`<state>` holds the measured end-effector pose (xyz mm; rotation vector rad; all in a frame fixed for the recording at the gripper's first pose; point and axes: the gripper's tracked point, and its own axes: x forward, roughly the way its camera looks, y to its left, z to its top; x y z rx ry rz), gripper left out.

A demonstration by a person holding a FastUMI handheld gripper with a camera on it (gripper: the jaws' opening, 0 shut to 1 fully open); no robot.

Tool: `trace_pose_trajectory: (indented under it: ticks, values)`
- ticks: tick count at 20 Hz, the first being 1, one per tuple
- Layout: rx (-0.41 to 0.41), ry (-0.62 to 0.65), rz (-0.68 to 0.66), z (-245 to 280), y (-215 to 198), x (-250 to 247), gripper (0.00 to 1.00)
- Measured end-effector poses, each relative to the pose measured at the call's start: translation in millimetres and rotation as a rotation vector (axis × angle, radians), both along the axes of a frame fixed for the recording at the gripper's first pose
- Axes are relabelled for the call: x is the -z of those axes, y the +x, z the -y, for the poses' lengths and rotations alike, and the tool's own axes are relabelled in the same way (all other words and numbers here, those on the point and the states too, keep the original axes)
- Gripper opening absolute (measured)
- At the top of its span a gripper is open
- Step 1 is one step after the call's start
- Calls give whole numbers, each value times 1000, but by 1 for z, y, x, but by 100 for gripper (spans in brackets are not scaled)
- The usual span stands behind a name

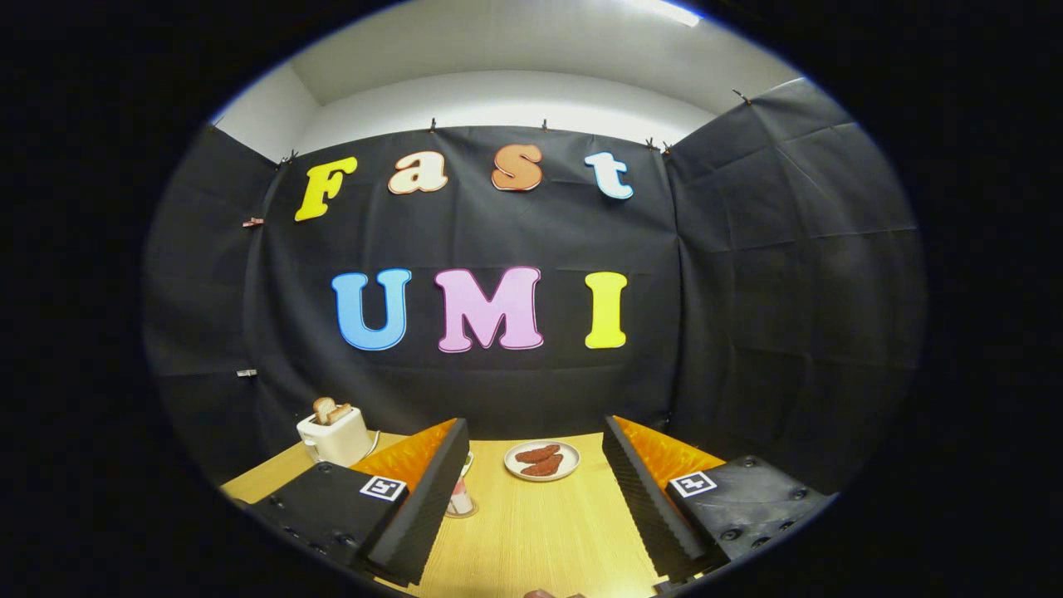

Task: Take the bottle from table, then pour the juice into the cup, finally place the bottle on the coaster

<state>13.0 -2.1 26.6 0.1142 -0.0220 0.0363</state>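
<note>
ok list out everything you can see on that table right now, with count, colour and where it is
toaster: one, white, two slices of toast sticking up, far side of the table beyond one finger
plate: one, white, two reddish-brown pieces on it, beyond the fingers, in line with the gap
cup: one, pale, partly hidden behind a finger, on a round coaster; contents unclear
table: one, light wood
tongs: one pair, open, nothing between the fingers

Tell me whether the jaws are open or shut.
Open. The gripper has its jaws spread wide apart with bare wooden table between them, gripping nothing; a plate of food sits beyond.
</note>
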Motion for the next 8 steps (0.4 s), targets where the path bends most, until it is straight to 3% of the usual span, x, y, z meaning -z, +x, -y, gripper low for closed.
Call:
trace_pose_trajectory:
  ticks: [8]
  values:
    - [-38,-56,-12,-25,3,5,99]
